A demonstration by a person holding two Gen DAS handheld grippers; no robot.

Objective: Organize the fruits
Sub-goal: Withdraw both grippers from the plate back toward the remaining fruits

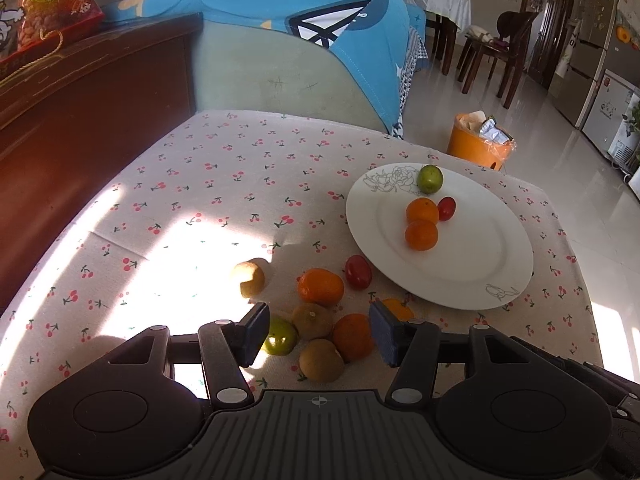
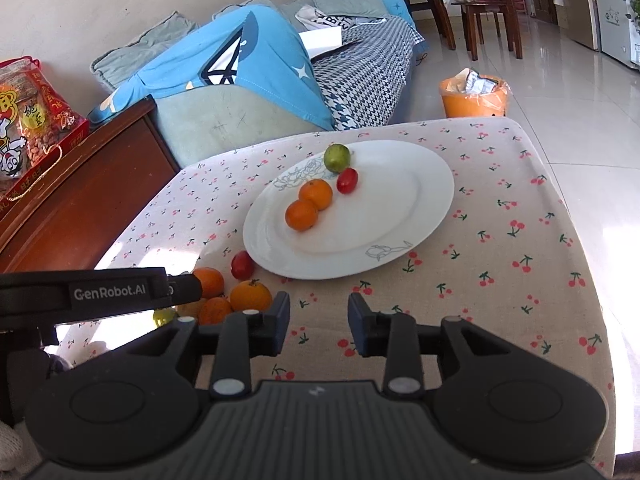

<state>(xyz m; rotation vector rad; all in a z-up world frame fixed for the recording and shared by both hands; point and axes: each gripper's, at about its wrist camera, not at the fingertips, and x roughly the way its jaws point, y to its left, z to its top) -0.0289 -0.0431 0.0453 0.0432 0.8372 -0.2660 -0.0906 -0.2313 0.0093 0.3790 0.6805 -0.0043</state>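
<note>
A white plate on the cherry-print cloth holds two oranges, a green fruit and a red fruit. In front of it lies a loose pile: oranges, a red fruit, brown kiwis, a green fruit. My left gripper is open, low over the pile, jaws either side of a kiwi and an orange. My right gripper is open and empty over bare cloth, right of the pile.
A dark wooden cabinet with a red snack bag stands left. A sofa with blue cover is behind the table. An orange bin sits on the floor beyond the far edge. The table's right edge drops to floor.
</note>
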